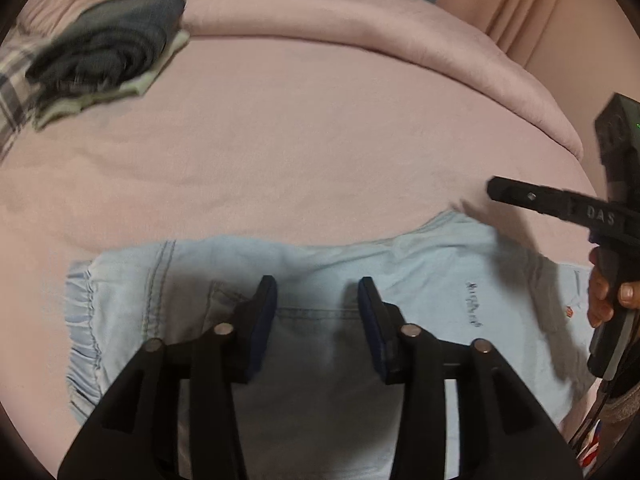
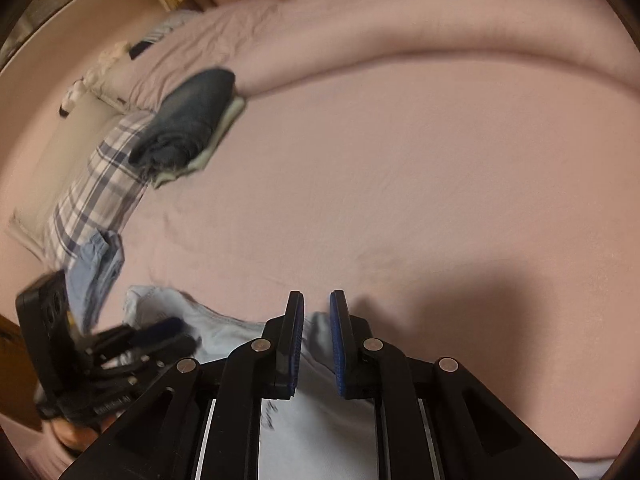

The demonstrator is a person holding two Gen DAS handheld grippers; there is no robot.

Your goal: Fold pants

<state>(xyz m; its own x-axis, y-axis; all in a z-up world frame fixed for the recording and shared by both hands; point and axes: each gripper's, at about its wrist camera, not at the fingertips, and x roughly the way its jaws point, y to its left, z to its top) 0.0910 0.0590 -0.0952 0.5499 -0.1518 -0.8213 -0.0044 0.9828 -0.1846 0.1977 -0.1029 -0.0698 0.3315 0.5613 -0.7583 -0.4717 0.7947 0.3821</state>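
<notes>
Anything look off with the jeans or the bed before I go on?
Nothing damaged or spilled. The light jeans lie folded on the pink sheet, their far edge rumpled near the right gripper. Both grippers are open, holding nothing. The dark folded stack sits neat, far left.

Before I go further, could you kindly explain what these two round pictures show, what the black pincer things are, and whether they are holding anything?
Each picture comes from a fisheye camera on a hand-held two-finger gripper; a person carries one in each hand. The left view looks past the left gripper, open above the light blue denim pants lying on the pink bedsheet. The right view looks past the right gripper, jaws slightly apart, over the pants' edge. Neither grips anything. Farther back lies a folded dark grey garment on a pale cloth.
</notes>
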